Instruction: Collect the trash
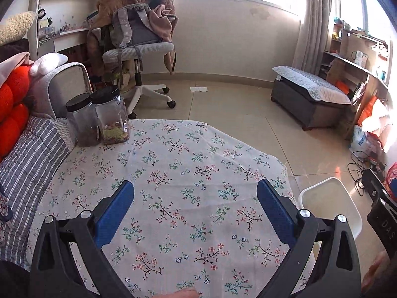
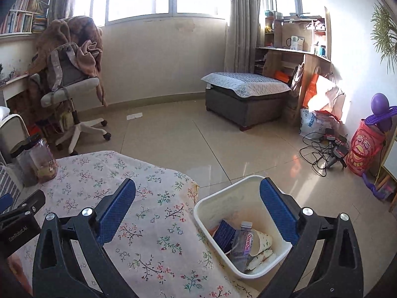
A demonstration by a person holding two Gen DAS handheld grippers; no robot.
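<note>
A white trash bin point(image 2: 218, 202) stands on the floor by the table's right edge. It holds a crushed plastic bottle point(image 2: 242, 245), a dark blue packet point(image 2: 223, 236) and a floral paper cup point(image 2: 263, 242). My right gripper point(image 2: 197, 203) is open and empty above the bin and the table edge. My left gripper point(image 1: 194, 206) is open and empty over the floral tablecloth point(image 1: 173, 173). The bin's rim point(image 1: 322, 186) shows at the right of the left wrist view. No loose trash shows on the cloth.
Two black-lidded clear jars point(image 1: 109, 116) stand at the table's far left corner, beside a sofa with a red cushion point(image 1: 12, 114). An office chair point(image 1: 139, 49) with a backpack, a grey ottoman point(image 2: 245, 96), and tangled cables point(image 2: 322, 149) are on the floor.
</note>
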